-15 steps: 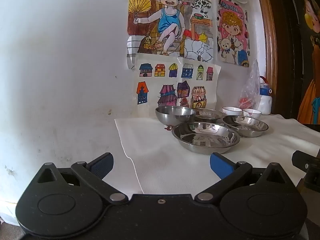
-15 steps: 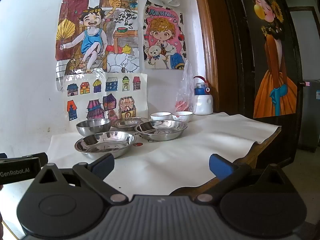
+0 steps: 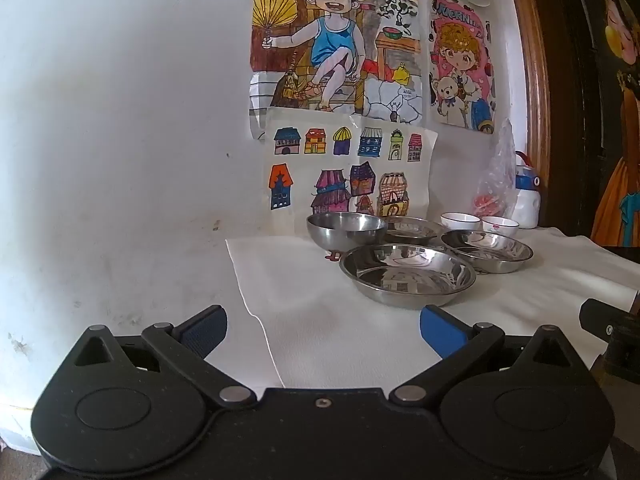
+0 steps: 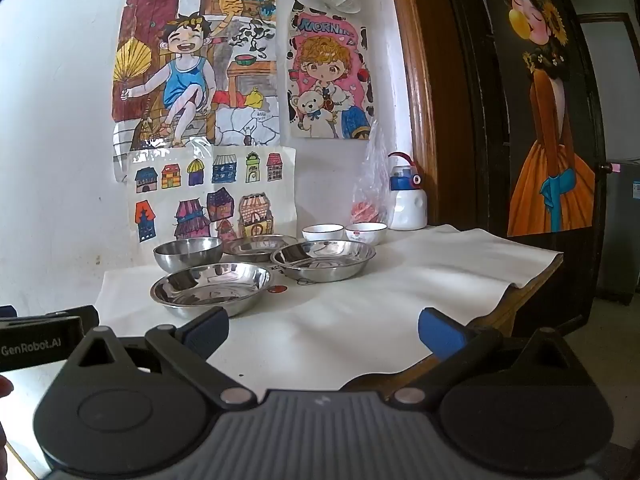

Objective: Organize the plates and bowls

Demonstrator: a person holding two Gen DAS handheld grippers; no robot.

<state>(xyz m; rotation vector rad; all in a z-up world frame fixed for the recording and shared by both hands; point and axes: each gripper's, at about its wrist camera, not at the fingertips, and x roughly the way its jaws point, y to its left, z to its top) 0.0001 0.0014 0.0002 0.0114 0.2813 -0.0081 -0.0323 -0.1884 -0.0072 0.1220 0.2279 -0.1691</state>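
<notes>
The left claw (image 3: 323, 330) is held wide open, and nothing is gripped between its blue pads (image 3: 440, 334). The right claw (image 4: 323, 330) is likewise spread fully, with nothing between its pads. Both are held low at the near edge of the table (image 4: 400, 304), which is covered by a white cloth (image 3: 320, 320).

The dishes are grouped well ahead of both claws, toward the wall. Nearest is a shallow steel plate (image 3: 407, 274), seen from the left wrist slightly right of the claw's centre line and apart from the pad tips; from the right wrist the same plate (image 4: 211, 286) is seen just beyond the left pad. Behind it and to the left a deeper steel bowl (image 3: 346, 230) stands upright. A second steel plate (image 3: 486, 250) lies to the right of the first, close beside it, and a third steel plate (image 3: 410, 230) lies behind, between the bowl and the second plate. Two small white bowls (image 3: 460, 221) (image 3: 500, 225) stand side by side farthest back, near a clear plastic bag (image 3: 496, 184) and a white bottle with a blue cap (image 3: 526, 196).

Coloured drawings (image 3: 336, 52) are fixed on the wall above the dishes. In the right-wrist view, the body of the left claw is seen at the left edge.
</notes>
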